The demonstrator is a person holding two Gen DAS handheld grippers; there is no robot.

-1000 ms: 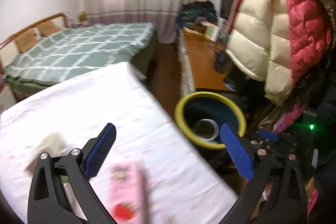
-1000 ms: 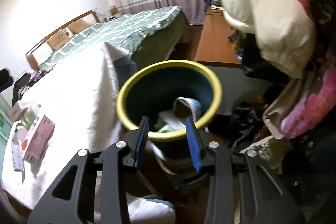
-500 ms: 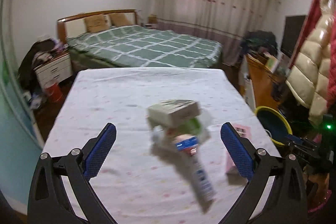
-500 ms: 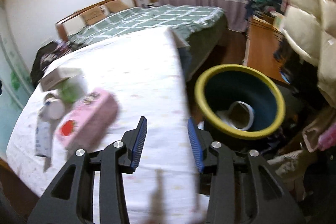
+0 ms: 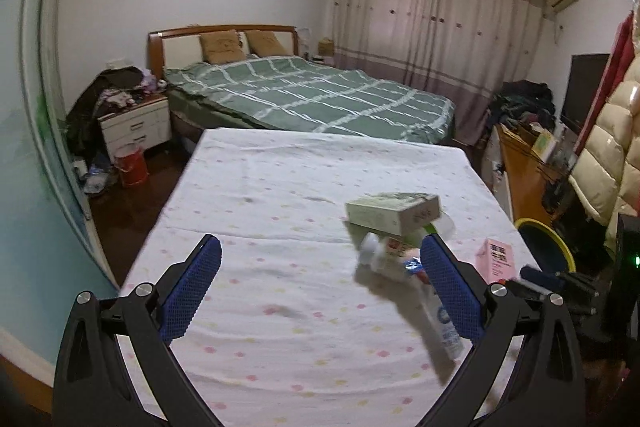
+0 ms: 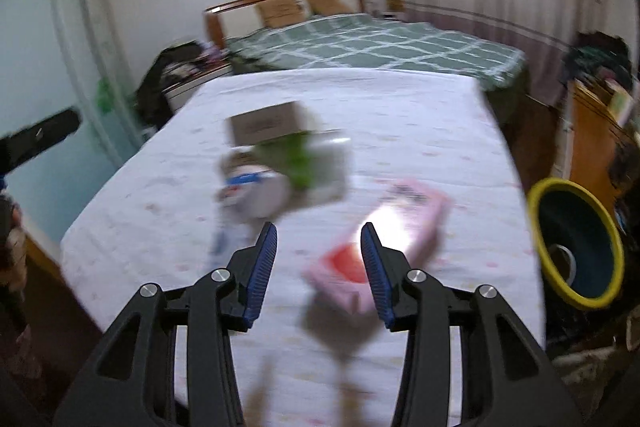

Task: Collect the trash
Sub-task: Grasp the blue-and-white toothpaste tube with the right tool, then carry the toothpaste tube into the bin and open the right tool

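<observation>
Both tools swing back from the bin [image 6: 576,243] toward the littered bench [image 5: 280,187].

Right tool [image 6: 318,259], half-spread and empty, hovers nearest the pink carton [image 6: 380,227], lengthwise just ahead, slightly right; left tool [image 5: 320,291] gapes wide, holding nothing.

Table cover [image 5: 280,195]: white with small pink and yellow dots. Bin [image 6: 576,243] beside the table: yellow rim, dark blue interior. Carton [image 6: 384,227] on the table: pink with red patch. Bedspread [image 5: 312,95] beyond the table: green, white grid. Gripper pads [image 5: 192,283]: blue.
</observation>
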